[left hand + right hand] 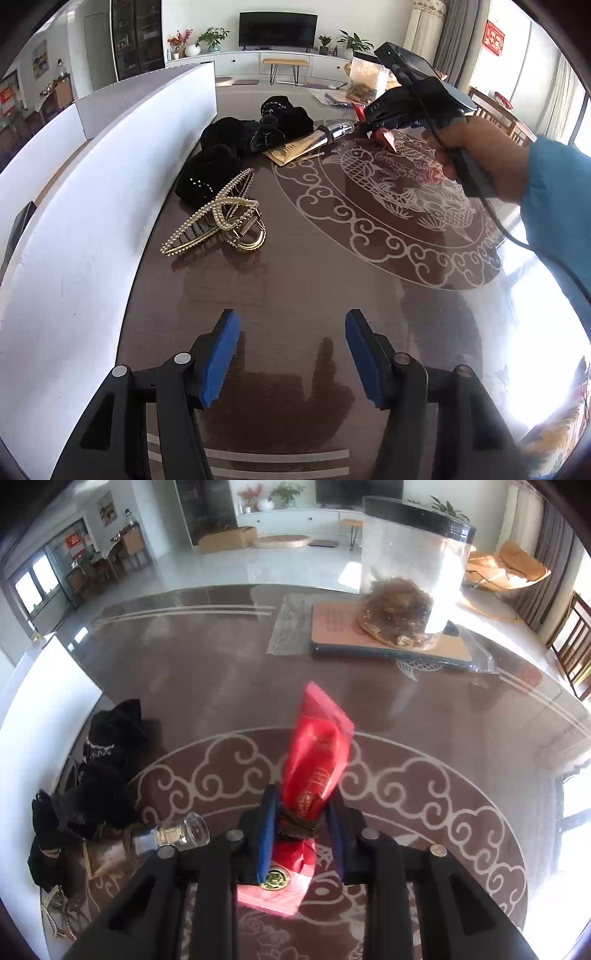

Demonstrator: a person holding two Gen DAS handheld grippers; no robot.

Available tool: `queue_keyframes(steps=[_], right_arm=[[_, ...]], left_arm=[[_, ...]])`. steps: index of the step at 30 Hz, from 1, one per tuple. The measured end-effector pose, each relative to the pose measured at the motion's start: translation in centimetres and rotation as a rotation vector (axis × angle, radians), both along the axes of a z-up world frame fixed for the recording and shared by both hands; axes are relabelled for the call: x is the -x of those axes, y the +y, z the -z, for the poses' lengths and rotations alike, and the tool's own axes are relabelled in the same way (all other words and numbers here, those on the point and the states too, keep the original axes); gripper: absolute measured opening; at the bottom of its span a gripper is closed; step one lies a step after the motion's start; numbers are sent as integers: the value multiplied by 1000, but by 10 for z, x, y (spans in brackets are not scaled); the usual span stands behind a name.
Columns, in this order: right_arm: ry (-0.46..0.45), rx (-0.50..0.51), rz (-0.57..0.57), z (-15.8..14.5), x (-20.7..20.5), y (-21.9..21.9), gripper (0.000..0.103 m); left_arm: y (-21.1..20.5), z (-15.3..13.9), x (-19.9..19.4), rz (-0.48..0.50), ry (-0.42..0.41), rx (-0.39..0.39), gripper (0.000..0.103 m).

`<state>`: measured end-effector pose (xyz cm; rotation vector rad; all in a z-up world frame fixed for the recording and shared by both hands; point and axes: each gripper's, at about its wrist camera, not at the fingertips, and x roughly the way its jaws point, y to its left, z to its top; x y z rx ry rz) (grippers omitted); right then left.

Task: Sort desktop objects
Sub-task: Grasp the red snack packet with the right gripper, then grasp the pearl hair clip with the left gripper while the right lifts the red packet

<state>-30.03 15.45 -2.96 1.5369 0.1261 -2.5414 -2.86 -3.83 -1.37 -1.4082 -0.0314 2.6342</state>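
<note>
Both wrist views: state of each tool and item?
Left tool: open, empty, above bare table.
Right tool: shut on red packet.
Pearl hair claw: lying on table, untouched.
Gold tube: lying flat, capped.
Clear bag: upright on flat package.

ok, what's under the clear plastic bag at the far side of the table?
The clear plastic bag, holding a brownish dried clump, sits on a flat tan-topped box lying on the table. A clear plastic sheet lies beside and under the box. The box's centre is covered.
</note>
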Motion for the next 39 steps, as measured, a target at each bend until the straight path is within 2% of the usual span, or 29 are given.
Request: queue_keyframes(steps=[3,6,8,10,12,14,16,17,18,19,25,29,33,39], right_arm=[[13,-26,-100,-4,-37,0,23],[15,-16,-175,-7,-87,9,23],[13,4,-217,-10,-122,16,23],[7,35,-241,-13,-156,23,23],[1,64,-254,-11,-187,31,22],[-1,86,-258,-9,-217,38,22],[3,91,-264,-7,-241,42,22],[5,91,-268,-6,-250,45,22],[8,88,-272,-3,-258,45,22],[9,88,-274,-3,-267,47,22],[4,161,-226,-6,-289,65,21],[21,187,-225,-22,-291,65,21],[52,160,-250,-37,-287,55,20],[61,165,-266,-42,-292,43,20]], left_arm=[[-2,-7,13,-18,24,26,60],[8,-8,40,-16,37,120,62],[11,-3,61,-27,37,185,66],[9,5,80,-39,7,205,67],[5,13,94,-61,-18,219,77],[-1,20,102,-70,-59,190,78],[-9,20,98,-54,-55,89,75],[-11,19,93,-54,-44,77,60],[-13,17,87,-46,-29,78,35],[-14,16,80,-33,-21,54,33],[-22,10,39,-31,2,-66,33],[-20,-10,20,-25,49,-112,33],[-12,-24,12,0,75,-104,33],[-14,-9,10,-18,21,-112,33]])
